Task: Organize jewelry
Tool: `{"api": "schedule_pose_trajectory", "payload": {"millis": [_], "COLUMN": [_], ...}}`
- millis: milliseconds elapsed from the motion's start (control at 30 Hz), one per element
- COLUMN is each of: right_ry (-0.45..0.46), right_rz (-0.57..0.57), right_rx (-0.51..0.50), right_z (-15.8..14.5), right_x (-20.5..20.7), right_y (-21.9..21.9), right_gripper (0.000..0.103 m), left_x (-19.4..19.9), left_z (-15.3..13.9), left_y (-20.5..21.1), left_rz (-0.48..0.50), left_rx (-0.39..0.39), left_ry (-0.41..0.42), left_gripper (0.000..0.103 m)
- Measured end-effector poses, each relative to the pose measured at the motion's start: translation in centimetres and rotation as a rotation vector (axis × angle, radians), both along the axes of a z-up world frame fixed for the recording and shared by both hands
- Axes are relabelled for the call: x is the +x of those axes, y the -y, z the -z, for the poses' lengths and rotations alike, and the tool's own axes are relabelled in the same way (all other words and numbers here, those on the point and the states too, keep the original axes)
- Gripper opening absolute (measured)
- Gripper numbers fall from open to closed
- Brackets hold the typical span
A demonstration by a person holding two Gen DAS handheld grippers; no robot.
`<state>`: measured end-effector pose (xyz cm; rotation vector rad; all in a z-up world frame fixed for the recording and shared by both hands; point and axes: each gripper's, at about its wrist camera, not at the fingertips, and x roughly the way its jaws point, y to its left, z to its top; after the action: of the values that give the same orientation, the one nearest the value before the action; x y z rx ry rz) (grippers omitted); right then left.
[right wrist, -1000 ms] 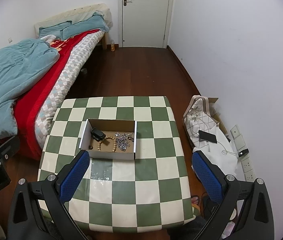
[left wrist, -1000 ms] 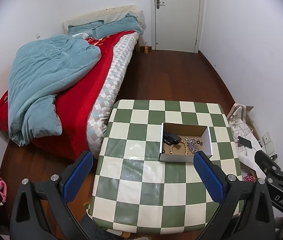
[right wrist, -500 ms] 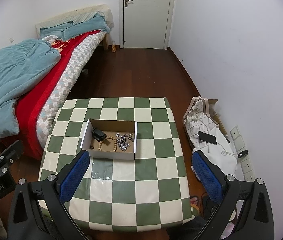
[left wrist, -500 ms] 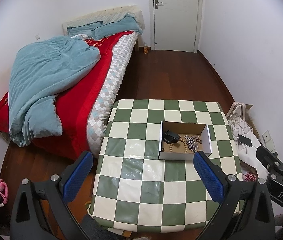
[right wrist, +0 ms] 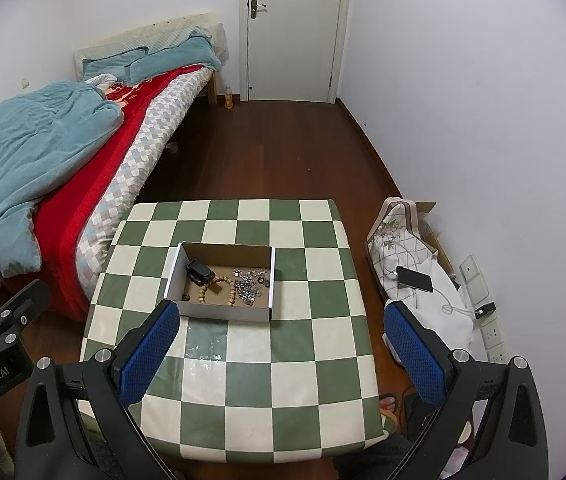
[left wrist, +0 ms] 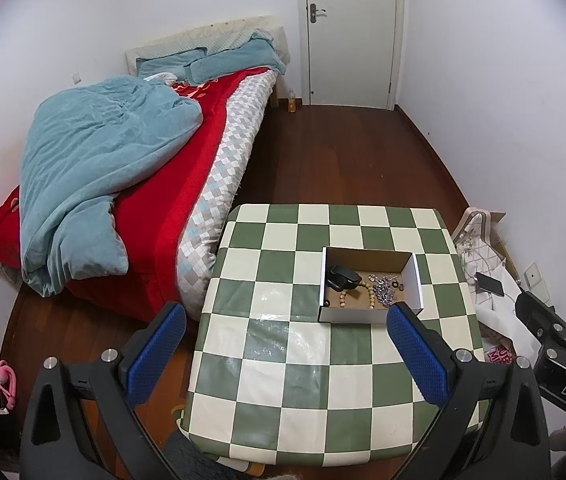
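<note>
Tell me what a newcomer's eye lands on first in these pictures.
First the green-and-cream checkered table in the middle foreground, with an open white cardboard box on it holding a wooden bead bracelet, a silver chain heap and a small black object. Then the red bed with a rumpled teal duvet on the left. Both blue-padded grippers, left and right, hang open above the table.

Even, soft indoor light fills both views, sharp throughout; glare patches shine on the glossy desk (left wrist: pixel 279 332) cover, walls bow under fisheye distortion, and dark vignetting rims the corners
</note>
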<state>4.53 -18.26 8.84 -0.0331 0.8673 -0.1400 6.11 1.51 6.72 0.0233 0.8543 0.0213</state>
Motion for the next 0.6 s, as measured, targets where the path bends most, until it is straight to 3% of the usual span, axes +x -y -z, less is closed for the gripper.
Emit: {"api": "schedule_pose_trajectory", "payload": {"millis": [600], "right_ry": [0.007], "right_rz": [-0.005], "right_rx": [0.003], "right_z": [-0.61], "right_x": [-0.09], "right_y": [0.13], "right_gripper": [0.103], "left_x": [-0.25], "left_z": [-0.47], "left_y": [-0.14], "left_rz": [0.005], "left_rx": [0.000], "left_ry": [0.008], "left_gripper": [0.103]}}
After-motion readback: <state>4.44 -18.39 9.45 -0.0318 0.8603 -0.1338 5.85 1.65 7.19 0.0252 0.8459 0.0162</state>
